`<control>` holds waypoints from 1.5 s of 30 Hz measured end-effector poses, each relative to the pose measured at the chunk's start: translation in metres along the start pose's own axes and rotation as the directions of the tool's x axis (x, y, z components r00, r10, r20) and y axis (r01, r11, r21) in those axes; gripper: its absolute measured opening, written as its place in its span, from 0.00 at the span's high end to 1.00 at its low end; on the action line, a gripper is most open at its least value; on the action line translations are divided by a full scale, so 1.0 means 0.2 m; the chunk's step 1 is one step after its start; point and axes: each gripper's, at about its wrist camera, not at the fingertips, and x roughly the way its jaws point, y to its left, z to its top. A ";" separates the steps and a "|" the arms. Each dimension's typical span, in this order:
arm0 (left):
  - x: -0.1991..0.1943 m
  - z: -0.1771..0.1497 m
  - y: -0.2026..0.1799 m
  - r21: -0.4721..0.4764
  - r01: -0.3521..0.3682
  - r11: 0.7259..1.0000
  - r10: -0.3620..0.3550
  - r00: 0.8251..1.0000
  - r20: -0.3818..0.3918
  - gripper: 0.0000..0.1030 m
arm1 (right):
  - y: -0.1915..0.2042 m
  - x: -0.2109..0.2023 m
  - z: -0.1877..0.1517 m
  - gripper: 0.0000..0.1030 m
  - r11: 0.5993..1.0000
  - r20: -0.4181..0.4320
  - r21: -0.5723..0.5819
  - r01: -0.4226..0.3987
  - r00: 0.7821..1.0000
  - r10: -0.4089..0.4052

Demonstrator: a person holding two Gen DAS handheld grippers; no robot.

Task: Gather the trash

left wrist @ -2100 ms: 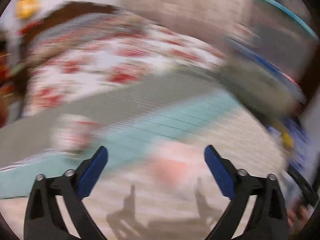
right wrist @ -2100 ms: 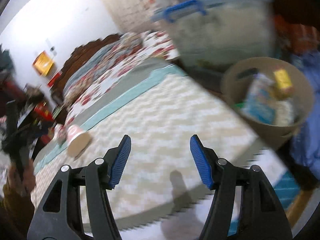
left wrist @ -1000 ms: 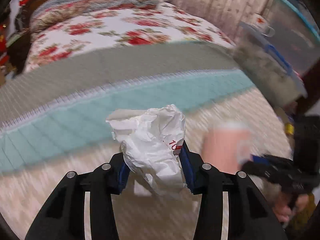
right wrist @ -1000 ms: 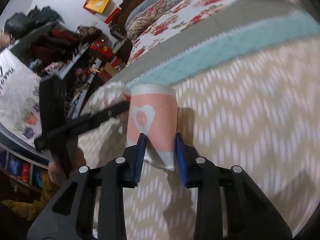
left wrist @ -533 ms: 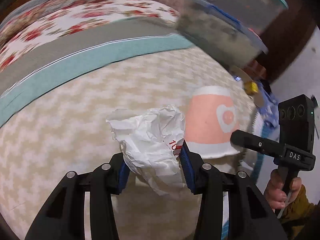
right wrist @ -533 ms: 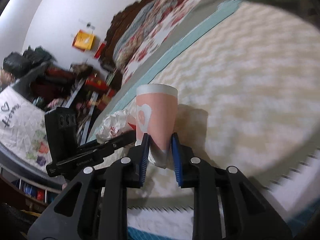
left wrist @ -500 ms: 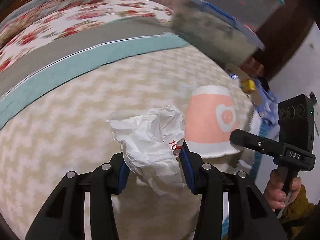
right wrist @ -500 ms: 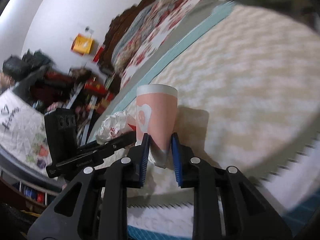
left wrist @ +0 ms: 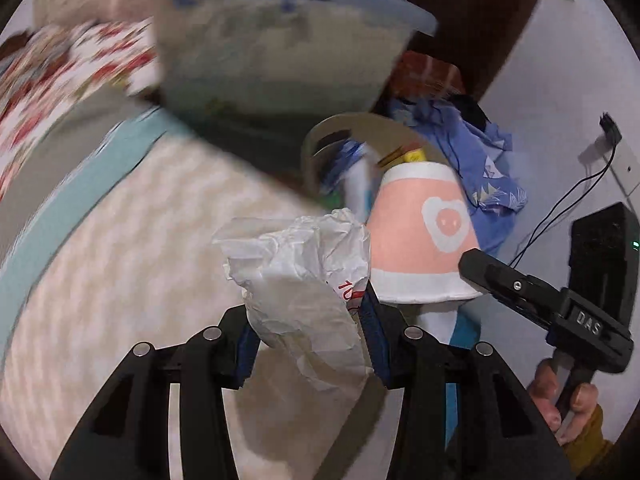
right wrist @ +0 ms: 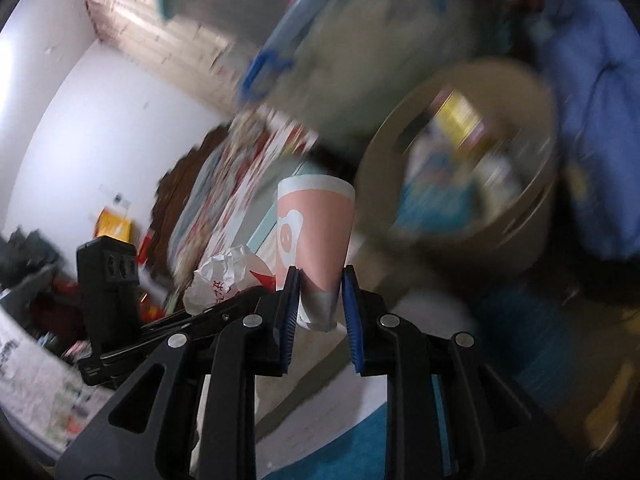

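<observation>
The left tongs (left wrist: 308, 332) clamp a crumpled white wrapper (left wrist: 300, 268). The right tongs (right wrist: 320, 300) pinch a pink paper cup (right wrist: 314, 232), near a tan bin (right wrist: 532, 216).

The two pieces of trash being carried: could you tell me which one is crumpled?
The white paper wrapper, clamped in the left hand-held gripper, is the crumpled one. The pink paper cup in the right hand-held gripper keeps its smooth cone shape.
</observation>
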 end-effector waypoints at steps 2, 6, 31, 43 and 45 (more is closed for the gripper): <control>0.10 0.12 -0.07 0.023 0.011 1.000 -0.011 1.000 -0.014 0.59 | -0.06 -0.03 0.06 0.76 1.000 0.036 0.006 0.029 0.999 -0.030; 0.33 0.35 -0.17 0.065 0.010 0.998 -0.008 0.999 -0.038 0.57 | -0.13 0.00 0.18 0.76 0.989 0.074 -0.040 0.139 0.988 -0.136; -0.03 0.27 -0.09 -0.001 0.010 1.000 -0.010 0.991 0.134 0.15 | 0.02 -0.16 0.02 0.34 0.912 0.247 -0.185 0.366 0.916 -0.317; -0.29 -0.34 -0.08 0.025 -0.165 0.986 0.160 0.979 0.126 0.12 | 0.10 -0.23 -0.37 0.33 0.942 0.096 -0.090 0.325 0.944 -0.316; -0.35 -0.42 -0.07 0.023 -0.199 0.980 0.195 0.972 0.134 0.09 | 0.14 -0.24 -0.42 0.32 0.945 0.079 -0.090 0.313 0.948 -0.307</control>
